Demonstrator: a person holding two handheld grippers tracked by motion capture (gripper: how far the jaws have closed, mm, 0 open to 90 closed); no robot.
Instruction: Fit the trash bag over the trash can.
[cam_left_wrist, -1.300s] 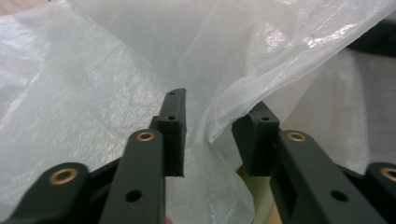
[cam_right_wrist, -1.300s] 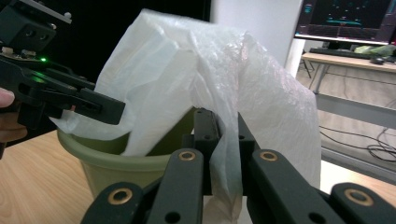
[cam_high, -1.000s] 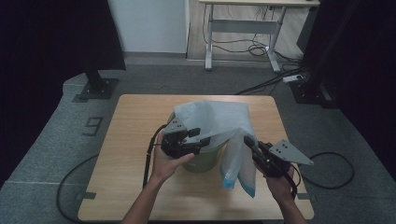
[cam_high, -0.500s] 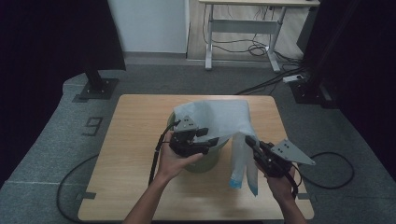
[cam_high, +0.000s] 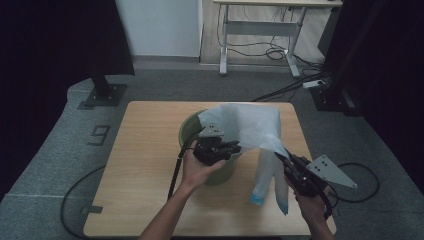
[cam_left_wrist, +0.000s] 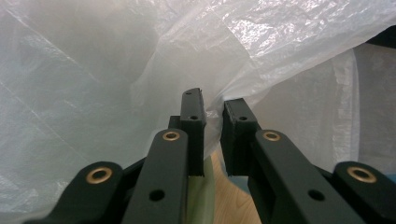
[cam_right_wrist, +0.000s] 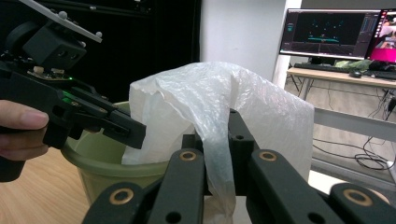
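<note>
A white plastic bag (cam_high: 250, 125) is draped over a green bin (cam_high: 192, 125) in the middle of the table. My left gripper (cam_high: 234, 147) reaches over the bin's near rim to the bag's edge. In the left gripper view its jaws (cam_left_wrist: 212, 105) have just been closing, and a fold of the bag's film (cam_left_wrist: 280, 42) is pinched between them. My right gripper (cam_high: 280, 156) holds the bag's hanging right side. In the right gripper view it (cam_right_wrist: 217, 128) is shut on a bunched strip of the bag (cam_right_wrist: 224, 88), with the bin (cam_right_wrist: 135, 170) and the left gripper (cam_right_wrist: 133, 130) beyond.
The wooden table (cam_high: 140, 150) stands on grey carpet with cables trailing around it. A desk frame (cam_high: 260, 20) stands at the back, and a black stand base (cam_high: 102, 95) at the far left. A monitor (cam_right_wrist: 336, 30) glows behind the bag.
My left gripper has moved right, over the bin to the bag's edge, and its jaws have closed on the film. The bag's left side has pulled in. The right gripper has stayed put.
</note>
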